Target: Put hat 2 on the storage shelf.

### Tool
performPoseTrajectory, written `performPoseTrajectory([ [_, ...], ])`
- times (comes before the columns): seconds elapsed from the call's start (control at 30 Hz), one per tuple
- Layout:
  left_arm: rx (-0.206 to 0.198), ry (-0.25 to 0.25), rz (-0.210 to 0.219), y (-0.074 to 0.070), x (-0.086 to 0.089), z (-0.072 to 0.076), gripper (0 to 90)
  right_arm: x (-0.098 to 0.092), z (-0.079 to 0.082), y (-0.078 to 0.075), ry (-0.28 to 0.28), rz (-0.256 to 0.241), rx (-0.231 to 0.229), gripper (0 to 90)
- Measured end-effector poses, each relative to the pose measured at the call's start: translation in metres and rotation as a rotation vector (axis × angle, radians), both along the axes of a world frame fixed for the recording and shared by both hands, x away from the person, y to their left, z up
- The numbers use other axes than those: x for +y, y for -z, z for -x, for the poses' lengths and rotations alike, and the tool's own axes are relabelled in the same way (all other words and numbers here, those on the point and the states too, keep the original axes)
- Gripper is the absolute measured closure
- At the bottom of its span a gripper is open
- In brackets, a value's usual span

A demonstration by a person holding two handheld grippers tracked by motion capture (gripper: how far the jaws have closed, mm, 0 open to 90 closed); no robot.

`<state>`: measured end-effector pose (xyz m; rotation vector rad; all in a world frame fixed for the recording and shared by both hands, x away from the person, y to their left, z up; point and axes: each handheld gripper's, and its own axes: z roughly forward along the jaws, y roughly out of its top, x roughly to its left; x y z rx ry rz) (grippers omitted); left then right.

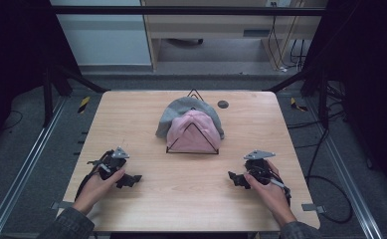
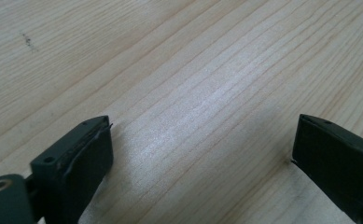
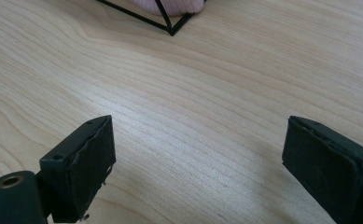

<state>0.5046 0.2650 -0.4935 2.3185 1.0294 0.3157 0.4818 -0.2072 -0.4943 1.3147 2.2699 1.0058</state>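
While both grippers, left [image 1: 127, 180] and right [image 1: 235, 178], rested wide open, the pink cap [image 1: 193, 130] sat well beyond, between them. It draped a wire stand [image 1: 191, 151], brim direction unclear.

The pink cap [image 1: 193, 132] hides most of the grey cap [image 1: 181, 112].

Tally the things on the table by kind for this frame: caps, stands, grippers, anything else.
Caps: 2, a pink cap over a grey cap
Black wire stands: 1
Small dark round disc on the table: 1
Hand-held grippers: 2, left gripper and right gripper, both open
Total: 6
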Motion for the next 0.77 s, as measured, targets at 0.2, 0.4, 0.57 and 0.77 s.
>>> performPoseTrajectory([
  [0.2, -0.041, -0.008, -0.006, 0.004, 0.000, 0.000, 1.8, -0.004, -0.003, 0.004, 0.024, -0.015, 0.017, 9.0],
  [0.4, -0.061, -0.004, 0.008, 0.007, 0.001, 0.002, 0.0, -0.001, -0.002, 0.011, 0.032, 0.003, 0.018, 6.8],
  [0.57, -0.062, -0.004, 0.011, 0.007, 0.001, 0.004, 0.0, 0.003, 0.003, 0.018, 0.009, 0.049, -0.047, 2.5],
  [0.77, -0.058, 0.006, 0.007, 0.007, 0.000, 0.004, 0.0, 0.003, 0.004, 0.018, 0.005, 0.051, -0.048, 2.8],
])
